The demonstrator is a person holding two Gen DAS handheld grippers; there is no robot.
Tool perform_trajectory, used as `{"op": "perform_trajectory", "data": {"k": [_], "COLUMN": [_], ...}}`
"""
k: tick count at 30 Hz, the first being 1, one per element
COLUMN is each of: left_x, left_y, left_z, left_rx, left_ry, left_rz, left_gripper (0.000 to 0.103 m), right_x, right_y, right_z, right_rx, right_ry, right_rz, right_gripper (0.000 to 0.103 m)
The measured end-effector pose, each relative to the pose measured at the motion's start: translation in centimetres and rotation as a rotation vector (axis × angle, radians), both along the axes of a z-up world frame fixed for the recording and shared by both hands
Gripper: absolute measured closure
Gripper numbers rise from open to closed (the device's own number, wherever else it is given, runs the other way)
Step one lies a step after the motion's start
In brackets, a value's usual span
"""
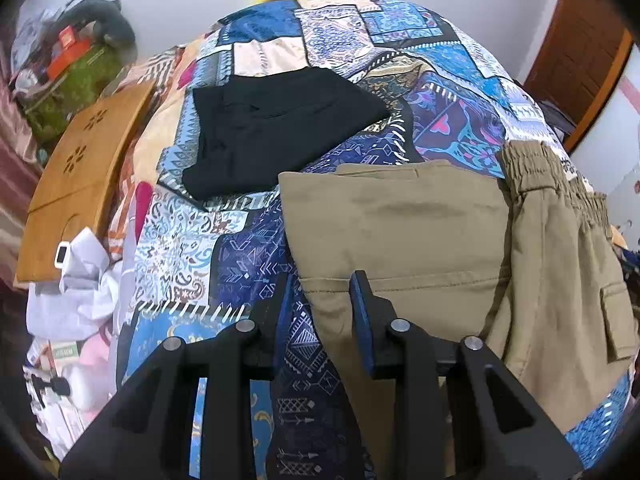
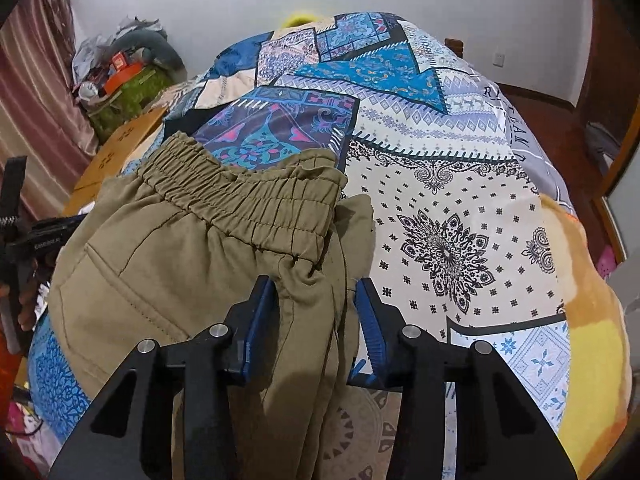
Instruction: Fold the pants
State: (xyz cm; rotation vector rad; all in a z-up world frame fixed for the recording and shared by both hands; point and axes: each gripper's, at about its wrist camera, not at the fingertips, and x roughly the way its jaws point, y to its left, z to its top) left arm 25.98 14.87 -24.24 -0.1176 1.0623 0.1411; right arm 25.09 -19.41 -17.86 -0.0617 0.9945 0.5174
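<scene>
2 open-fingered grippers over khaki pants [image 1: 400, 220]

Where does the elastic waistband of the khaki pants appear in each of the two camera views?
Left wrist view: the waistband is at the right edge, above the cargo pocket.
Right wrist view: the waistband crosses the left centre, just above the right claw.
Shared landmark: the patterned bedspread under the pants.

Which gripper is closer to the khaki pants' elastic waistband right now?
Right. The right gripper straddles pants fabric just below the elastic waistband; the left gripper sits at the folded hem edge, farther away.
</scene>
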Motion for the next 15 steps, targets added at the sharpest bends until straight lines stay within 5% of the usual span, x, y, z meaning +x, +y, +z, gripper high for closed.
{"op": "perform_trajectory", "data": {"k": [3,8,15], "left_x": [-0.6,-2.7,-3.1], "left_y": [-0.3,-0.5,-0.1], "left_z": [1.3,3.8,3.9], "left_rx": [0.027,0.043,-0.040], "left_ry": [-0.003,-0.081,-0.077], "left_rz": [-0.003,-0.027,-0.029], "left_gripper": [0.068,0.031,0.025], "right_x": [-0.1,-1.1,-1.7], "right_y": [-0.4,-1.9,-3.1], "right_z": [0.3,1.3,2.3], "right_rx": [-0.004,0.015,0.067], "right_ry": [0.002,0.000,-0.041], "right_rz": [-0.004,-0.026,-0.038], "right_gripper": [0.053,0.043,0.039]}}
